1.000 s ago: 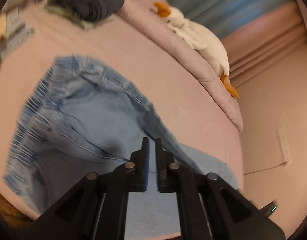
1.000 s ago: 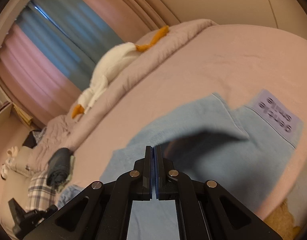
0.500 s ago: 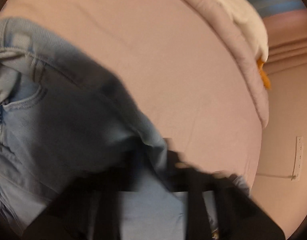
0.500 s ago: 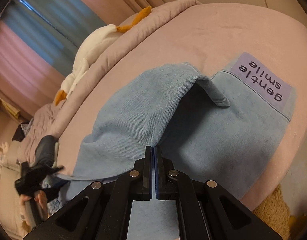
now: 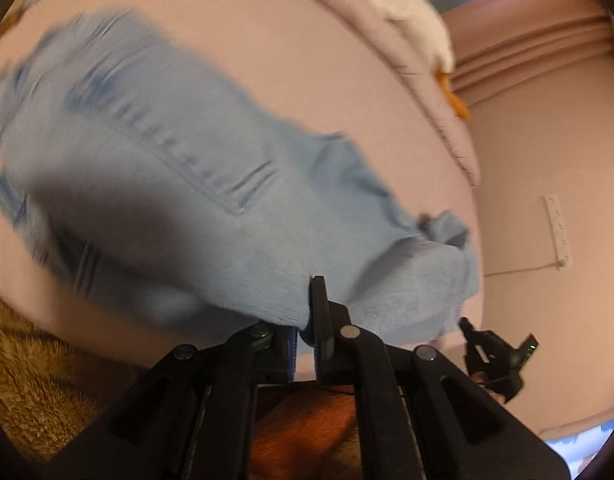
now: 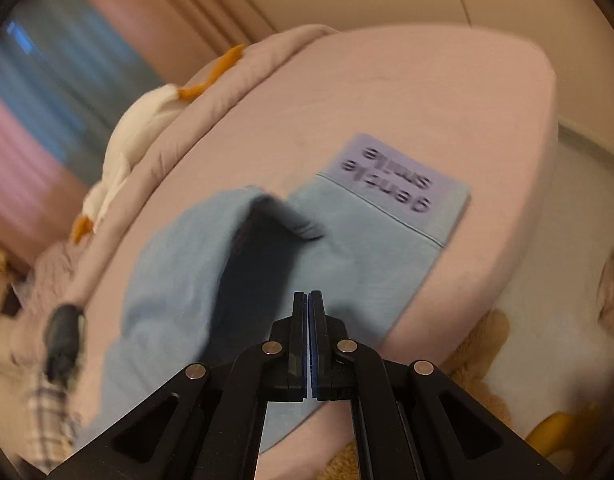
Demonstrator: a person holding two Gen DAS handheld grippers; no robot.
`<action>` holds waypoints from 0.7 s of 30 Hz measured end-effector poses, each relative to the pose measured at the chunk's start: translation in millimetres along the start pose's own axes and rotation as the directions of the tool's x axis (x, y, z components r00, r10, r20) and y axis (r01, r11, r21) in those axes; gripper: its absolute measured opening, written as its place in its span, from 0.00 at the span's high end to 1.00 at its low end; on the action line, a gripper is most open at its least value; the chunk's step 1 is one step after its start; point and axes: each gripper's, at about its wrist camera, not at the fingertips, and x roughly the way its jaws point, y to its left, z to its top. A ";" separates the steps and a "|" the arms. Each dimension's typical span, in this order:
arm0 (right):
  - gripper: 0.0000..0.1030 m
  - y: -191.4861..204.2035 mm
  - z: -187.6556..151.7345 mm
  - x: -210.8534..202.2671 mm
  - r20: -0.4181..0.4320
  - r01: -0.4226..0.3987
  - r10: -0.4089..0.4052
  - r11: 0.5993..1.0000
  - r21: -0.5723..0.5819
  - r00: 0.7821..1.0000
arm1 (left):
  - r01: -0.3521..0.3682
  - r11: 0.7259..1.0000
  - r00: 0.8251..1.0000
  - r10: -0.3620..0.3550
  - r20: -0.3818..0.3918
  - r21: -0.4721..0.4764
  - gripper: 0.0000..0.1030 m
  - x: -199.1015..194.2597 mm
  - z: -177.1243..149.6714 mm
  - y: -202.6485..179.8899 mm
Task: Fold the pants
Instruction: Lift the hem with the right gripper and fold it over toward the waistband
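Left wrist shows the left tool (image 5: 307,300) pinching pants (image 5: 187,184); right wrist alone shows their lavender label (image 6: 399,176).

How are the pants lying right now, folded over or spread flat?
Partly folded. In the right wrist view one leg of the pants arches over the other, with a dark hollow under the fold, not yet pressed flat.

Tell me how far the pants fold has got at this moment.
Partly done: one leg of the pants already lies doubled over the other on the bed. In hand: left gripper and right gripper each pinch the near edge. Left: folding lengthwise toward the waistband.
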 end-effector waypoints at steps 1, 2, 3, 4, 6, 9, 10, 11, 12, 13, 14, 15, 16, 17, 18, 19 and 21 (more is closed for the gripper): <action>0.98 -4.0 1.0 2.5 -0.014 -0.013 0.014 1.000 0.019 1.000 | -0.019 1.000 1.000 0.019 0.004 -0.011 0.94 3.8 -2.3 5.5; 0.98 -5.6 1.6 4.4 -0.025 -0.021 0.022 0.999 0.025 0.999 | -0.026 1.000 1.000 0.026 0.003 -0.008 0.88 4.2 -6.3 8.9; 0.94 -4.4 2.5 7.1 -0.036 -0.028 0.029 0.999 0.017 0.999 | -0.041 0.999 0.999 0.041 0.001 -0.002 0.78 4.5 -5.1 10.0; 0.78 -2.0 3.2 8.3 -0.043 -0.038 0.038 0.999 0.009 0.998 | -0.055 0.999 0.998 0.055 0.011 -0.002 0.73 2.9 -3.9 12.3; 0.41 2.8 5.0 12.5 -0.063 -0.065 0.065 0.998 0.004 0.996 | -0.063 0.998 0.995 0.064 0.075 -0.024 0.57 -8.0 3.4 18.2; 0.35 5.8 10.4 14.6 -0.057 -0.132 0.133 0.991 0.033 0.989 | -0.057 0.996 0.985 0.066 0.157 -0.063 0.39 -28.5 16.3 28.3; 0.35 9.3 16.2 19.1 -0.065 -0.173 0.175 0.984 0.041 0.982 | -0.059 0.995 0.981 0.072 0.177 -0.077 0.38 -30.9 22.4 30.8; 0.35 10.9 18.4 23.9 -0.074 -0.199 0.202 0.979 0.047 0.977 | -0.074 0.992 0.974 0.093 0.204 -0.100 0.37 -37.1 27.1 36.1; 0.35 12.3 24.2 32.4 -0.098 -0.228 0.233 0.972 0.060 0.967 | -0.095 0.988 0.967 0.120 0.225 -0.120 0.37 -38.3 29.3 39.5; 0.35 14.0 30.2 43.9 -0.126 -0.243 0.251 0.967 0.075 0.960 | -0.128 0.980 0.951 0.164 0.263 -0.150 0.36 -40.9 32.2 44.4; 0.36 15.3 33.5 53.0 -0.142 -0.244 0.253 0.967 0.080 0.957 | -0.148 0.972 0.931 0.199 0.305 -0.181 0.36 -46.3 33.1 53.6; 0.47 16.5 37.8 63.1 -0.158 -0.231 0.242 0.969 0.084 0.957 | -0.159 0.965 0.917 0.222 0.331 -0.208 0.40 -46.8 35.8 60.3; 0.69 18.8 43.8 74.7 -0.169 -0.205 0.217 0.975 0.087 0.961 | -0.161 0.961 0.917 0.230 0.326 -0.227 0.47 -44.4 40.6 64.7; 0.81 20.7 48.7 81.5 -0.172 -0.188 0.201 0.978 0.090 0.964 | -0.165 0.959 0.928 0.230 0.292 -0.231 0.77 -40.9 47.8 68.5; 0.95 29.2 58.5 92.1 -0.180 -0.170 0.183 0.982 0.085 0.966 | -0.149 0.966 0.951 0.199 0.238 -0.210 0.92 -33.8 60.2 68.9; 0.95 39.3 67.5 97.5 -0.180 -0.163 0.174 0.984 0.075 0.968 | -0.124 0.972 0.963 0.167 0.213 -0.201 0.92 -27.4 70.1 65.4; 0.96 71.0 92.1 100.3 -0.165 -0.173 0.174 0.985 0.018 0.971 | -0.082 0.978 0.962 0.128 0.240 -0.192 0.93 -30.4 90.2 53.5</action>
